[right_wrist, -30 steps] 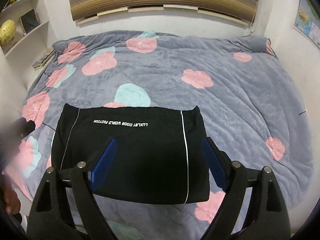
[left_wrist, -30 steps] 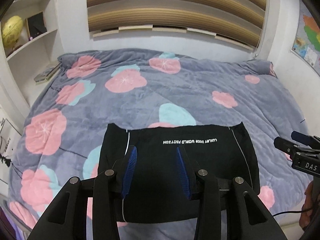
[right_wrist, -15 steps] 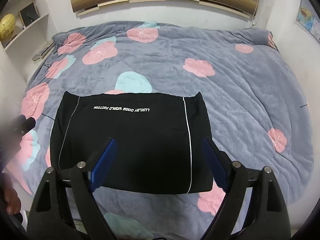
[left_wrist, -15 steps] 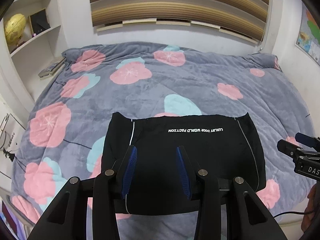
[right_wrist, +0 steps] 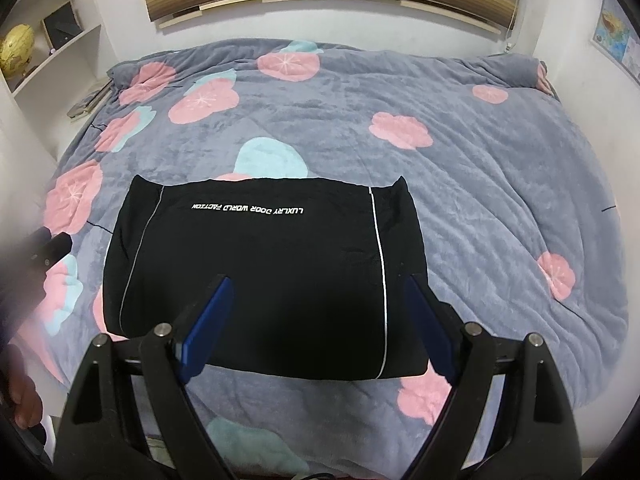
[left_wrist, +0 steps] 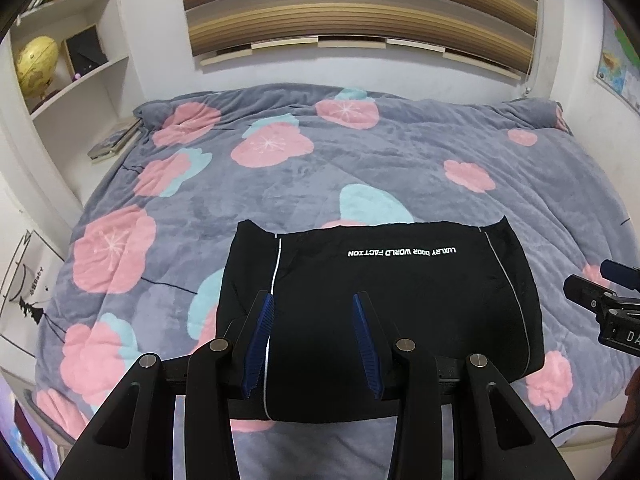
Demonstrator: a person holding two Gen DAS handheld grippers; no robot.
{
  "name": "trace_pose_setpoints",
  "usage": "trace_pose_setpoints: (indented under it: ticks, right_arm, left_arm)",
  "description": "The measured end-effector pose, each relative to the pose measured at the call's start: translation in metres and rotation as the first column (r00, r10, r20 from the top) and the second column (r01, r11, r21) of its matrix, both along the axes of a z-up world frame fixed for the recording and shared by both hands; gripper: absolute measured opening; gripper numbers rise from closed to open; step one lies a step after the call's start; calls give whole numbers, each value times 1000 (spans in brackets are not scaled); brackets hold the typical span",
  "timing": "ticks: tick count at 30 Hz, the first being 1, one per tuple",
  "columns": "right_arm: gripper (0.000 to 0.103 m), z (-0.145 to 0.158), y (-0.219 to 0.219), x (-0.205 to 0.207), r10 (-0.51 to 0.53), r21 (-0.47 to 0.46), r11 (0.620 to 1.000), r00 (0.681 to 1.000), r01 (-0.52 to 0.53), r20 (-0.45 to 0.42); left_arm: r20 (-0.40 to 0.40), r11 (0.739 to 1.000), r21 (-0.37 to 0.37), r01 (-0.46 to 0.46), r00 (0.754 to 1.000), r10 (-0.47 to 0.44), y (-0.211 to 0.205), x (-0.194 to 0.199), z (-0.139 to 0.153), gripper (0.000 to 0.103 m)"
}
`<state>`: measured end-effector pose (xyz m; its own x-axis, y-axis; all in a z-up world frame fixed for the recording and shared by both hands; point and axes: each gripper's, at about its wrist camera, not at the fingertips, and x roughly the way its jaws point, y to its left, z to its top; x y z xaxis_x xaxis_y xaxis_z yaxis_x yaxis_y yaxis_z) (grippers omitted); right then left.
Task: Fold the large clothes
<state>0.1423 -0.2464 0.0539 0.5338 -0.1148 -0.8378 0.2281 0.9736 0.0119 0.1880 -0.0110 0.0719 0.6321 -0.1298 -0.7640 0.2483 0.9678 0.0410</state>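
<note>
The left gripper hangs above the bed with its blue pads partly apart and nothing between them, pointing down at the near left part of the folded black garment; the right gripper hangs likewise with its jaws spread wide and empty, over the garment's near right part. The garment lies flat as a tidy rectangle, white lettering and two thin white stripes up, near the front edge of the grey flowered blanket, with white shelves holding a yellow globe to the left
</note>
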Motion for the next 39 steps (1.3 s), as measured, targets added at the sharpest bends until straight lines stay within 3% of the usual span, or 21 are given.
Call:
trace_pose_setpoints:
  ticks: [39]
  right_arm:
    - [85,1,4,2,19,11,1000,1000,-19,-8]
  left_arm:
    - [17,999,32,-29,999,29,6,1,2,42]
